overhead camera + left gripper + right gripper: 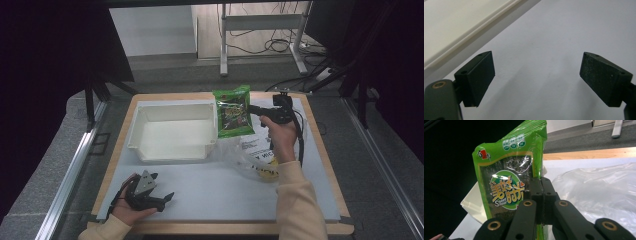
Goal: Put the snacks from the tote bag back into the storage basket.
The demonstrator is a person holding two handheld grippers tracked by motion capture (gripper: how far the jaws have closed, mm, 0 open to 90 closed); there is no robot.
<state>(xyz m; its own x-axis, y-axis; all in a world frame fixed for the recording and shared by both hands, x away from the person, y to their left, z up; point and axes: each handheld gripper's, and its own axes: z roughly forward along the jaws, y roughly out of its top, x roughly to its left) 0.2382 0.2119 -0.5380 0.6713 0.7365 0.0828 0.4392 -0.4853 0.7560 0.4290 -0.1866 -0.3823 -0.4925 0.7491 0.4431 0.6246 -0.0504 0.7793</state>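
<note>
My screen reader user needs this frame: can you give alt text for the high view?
The right gripper holds a green snack packet lifted beside the right wall of an empty white bin on a pale table mat. A clear plastic bag lies below the right hand. The left gripper rests open at the mat's near left.

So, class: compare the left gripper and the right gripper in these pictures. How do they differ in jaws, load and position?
1. The left gripper has its jaws wide apart; the right gripper has its jaws shut together.
2. The left gripper holds nothing; the right gripper clamps the edge of a green snack packet.
3. The left gripper rests low on the table by its near edge; the right gripper is held up beside the white bin.
Both are black, two-jawed and hand-held.
</note>
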